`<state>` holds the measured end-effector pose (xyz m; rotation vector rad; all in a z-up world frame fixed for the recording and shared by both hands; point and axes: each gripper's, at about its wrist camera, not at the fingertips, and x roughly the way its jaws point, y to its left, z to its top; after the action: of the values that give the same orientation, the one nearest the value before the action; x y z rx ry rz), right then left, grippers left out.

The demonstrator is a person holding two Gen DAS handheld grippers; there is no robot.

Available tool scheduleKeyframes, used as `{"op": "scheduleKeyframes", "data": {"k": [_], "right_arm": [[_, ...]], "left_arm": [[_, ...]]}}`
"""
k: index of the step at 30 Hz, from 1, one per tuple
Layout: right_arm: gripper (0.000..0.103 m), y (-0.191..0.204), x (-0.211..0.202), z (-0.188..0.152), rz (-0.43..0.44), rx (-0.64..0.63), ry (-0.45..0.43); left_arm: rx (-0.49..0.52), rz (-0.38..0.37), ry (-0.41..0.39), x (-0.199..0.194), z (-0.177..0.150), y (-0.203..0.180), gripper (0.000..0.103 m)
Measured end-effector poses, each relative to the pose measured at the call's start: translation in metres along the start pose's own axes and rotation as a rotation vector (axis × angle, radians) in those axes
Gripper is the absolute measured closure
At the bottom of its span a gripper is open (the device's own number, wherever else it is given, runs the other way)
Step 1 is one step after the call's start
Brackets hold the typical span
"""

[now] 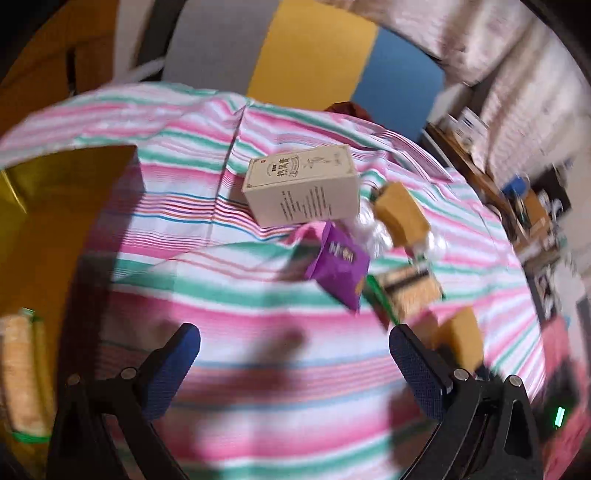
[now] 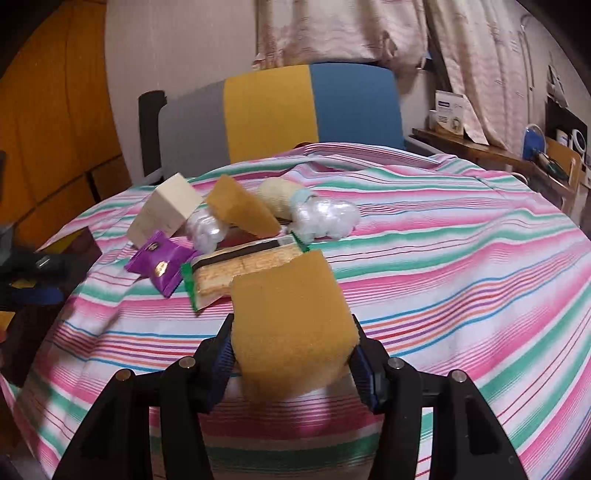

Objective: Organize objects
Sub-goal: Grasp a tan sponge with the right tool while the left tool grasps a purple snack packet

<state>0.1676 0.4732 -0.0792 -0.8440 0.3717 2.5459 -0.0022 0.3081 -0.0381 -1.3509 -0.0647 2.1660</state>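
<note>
Striped cloth, sponge between right claw pads

Round-looking table under a pink, green and white striped cloth. Behind it an upholstered chair back in grey, yellow and blue panels. Pale patterned curtains hang along the back wall. Orange-brown wooden cabinet front at left. Cluttered dark wooden shelf at right. Dim warm indoor light.

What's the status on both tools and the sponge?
Right tool shut on yellow sponge. Left tool open, empty, over striped cloth. Purple packet and cracker pack ahead.
</note>
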Motion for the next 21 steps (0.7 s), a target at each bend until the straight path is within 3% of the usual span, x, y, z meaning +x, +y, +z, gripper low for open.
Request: {"op": "scheduleKeyframes", "data": {"k": [4, 11, 14, 16, 20, 21], "right_arm": [[0.047, -0.001, 0.002, 0.001, -0.014, -0.002, -0.001], [0.047, -0.008, 0.003, -0.001, 0.007, 0.027, 0.005], [0.047, -0.010, 0.005, -0.001, 0.015, 0.042, 0.011], [0.047, -0.011, 0.004, -0.001, 0.013, 0.049, 0.008], [0.047, -0.013, 0.005, -0.001, 0.012, 0.058, 0.010], [0.047, -0.012, 0.005, -0.001, 0.012, 0.058, 0.011]], "left_arm": [[-0.077, 0.002, 0.004, 0.026, 0.015, -0.015, 0.000], [-0.106, 0.001, 0.041, 0.065, 0.035, -0.024, 0.000], [-0.065, 0.004, 0.044, 0.072, 0.035, -0.024, 0.015], [0.014, 0.045, 0.020, 0.070, 0.030, -0.023, 0.027], [0.110, 0.056, -0.029, 0.060, 0.015, -0.013, 0.054], [0.139, 0.060, -0.046, 0.057, 0.009, -0.008, 0.056]]}}
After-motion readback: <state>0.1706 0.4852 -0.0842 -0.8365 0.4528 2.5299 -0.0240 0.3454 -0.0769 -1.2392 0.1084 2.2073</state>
